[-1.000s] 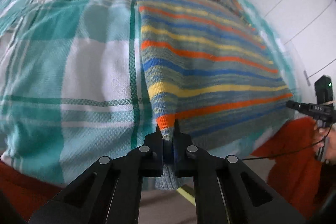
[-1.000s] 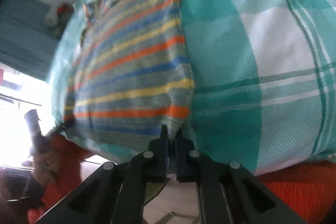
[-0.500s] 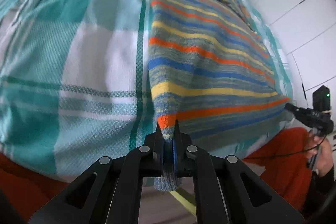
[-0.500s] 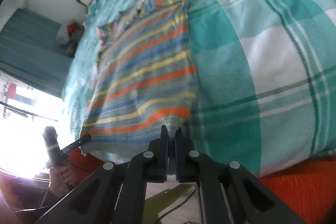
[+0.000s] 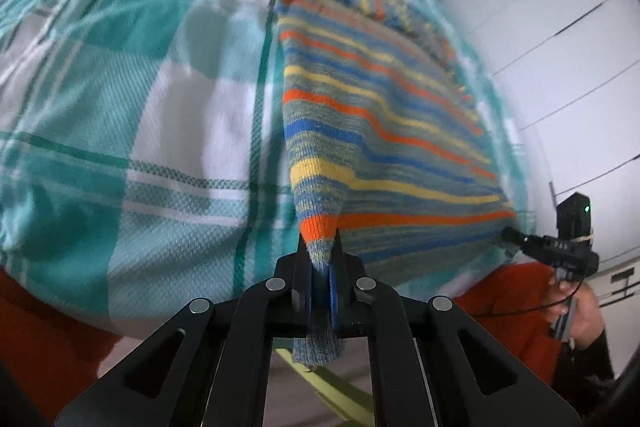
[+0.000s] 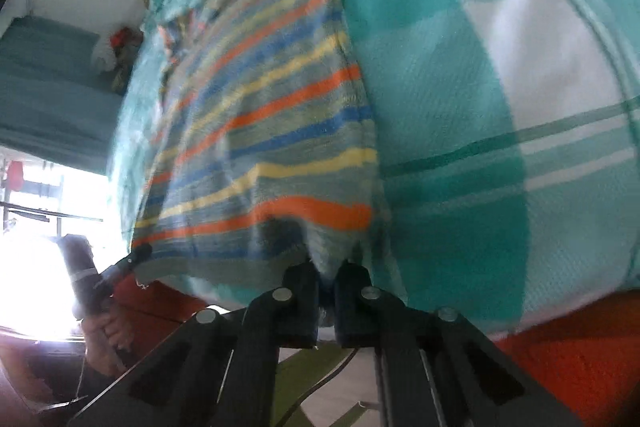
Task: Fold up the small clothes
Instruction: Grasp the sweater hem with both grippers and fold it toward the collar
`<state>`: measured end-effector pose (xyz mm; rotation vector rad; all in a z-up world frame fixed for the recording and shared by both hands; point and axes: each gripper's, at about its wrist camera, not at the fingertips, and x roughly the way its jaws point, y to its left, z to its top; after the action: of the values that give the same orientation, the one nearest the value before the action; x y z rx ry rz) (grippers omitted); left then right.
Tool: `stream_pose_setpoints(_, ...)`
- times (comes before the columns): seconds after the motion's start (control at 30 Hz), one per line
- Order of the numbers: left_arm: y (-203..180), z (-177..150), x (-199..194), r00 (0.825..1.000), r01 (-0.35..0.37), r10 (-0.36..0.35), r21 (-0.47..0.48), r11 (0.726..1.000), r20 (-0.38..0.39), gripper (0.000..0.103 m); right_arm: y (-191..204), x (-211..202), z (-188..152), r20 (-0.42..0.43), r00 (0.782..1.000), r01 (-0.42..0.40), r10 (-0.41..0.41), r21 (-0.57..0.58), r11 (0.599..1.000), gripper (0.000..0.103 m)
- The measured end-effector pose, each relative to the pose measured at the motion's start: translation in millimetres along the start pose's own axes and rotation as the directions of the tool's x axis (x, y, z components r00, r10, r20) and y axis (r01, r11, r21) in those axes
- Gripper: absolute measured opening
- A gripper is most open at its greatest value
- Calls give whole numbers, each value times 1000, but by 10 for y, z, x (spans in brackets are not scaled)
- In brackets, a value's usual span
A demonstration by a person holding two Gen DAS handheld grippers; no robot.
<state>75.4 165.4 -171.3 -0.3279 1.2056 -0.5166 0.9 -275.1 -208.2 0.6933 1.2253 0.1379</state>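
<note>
A small striped knit sweater, grey-green with orange, blue and yellow bands, lies stretched on a teal and white plaid bed cover. My left gripper is shut on the sweater's near left hem corner, and grey ribbing hangs below the jaws. In the right wrist view the sweater fills the left half of the frame. My right gripper is shut on its near right hem corner. The hem between the two corners is raised off the cover. The right gripper also shows in the left wrist view.
An orange-red sheet hangs below the plaid cover at the bed's near edge. White cupboard doors stand to the right. A teal cushion and a soft toy lie at the far left. A bright window is at left.
Both grippers have lifted the hem corners and moved forward over the bed. The sweater's near end has risen and bunched slightly. Both stay shut on the hem.
</note>
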Motion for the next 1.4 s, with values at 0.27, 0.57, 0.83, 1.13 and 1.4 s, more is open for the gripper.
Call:
stream_pose_setpoints(0.27, -64, -132, -60, 998, -6, 7, 9, 1000, -58, 4, 83, -446, -135, 34, 999, -24, 24, -21, 1000, 4)
stream_pose_setpoints(0.57, 41, -272, -326, 992, 3, -7, -32, 999, -127, 4, 170, -563, -235, -34, 998, -55, 54, -44, 998, 4)
stream_pose_setpoints(0.83, -11, 752, -274, 998, 62, -64, -85, 994, -23, 4, 303, -584, 498, 123, 967, -225, 222, 13, 974, 5)
stream_pose_setpoints(1.13, -64, 2641, 496, 999, -20, 23, -72, 997, 45, 4, 529, -180, 2405, 301, 937, -204, 179, 57, 977, 5)
stream_pose_setpoints(1.4, 87, 3366, 1181, 995, -93, 96, -85, 992, 39, 9, 372, 347, 3397, 282, 955, -127, 95, 100, 987, 5)
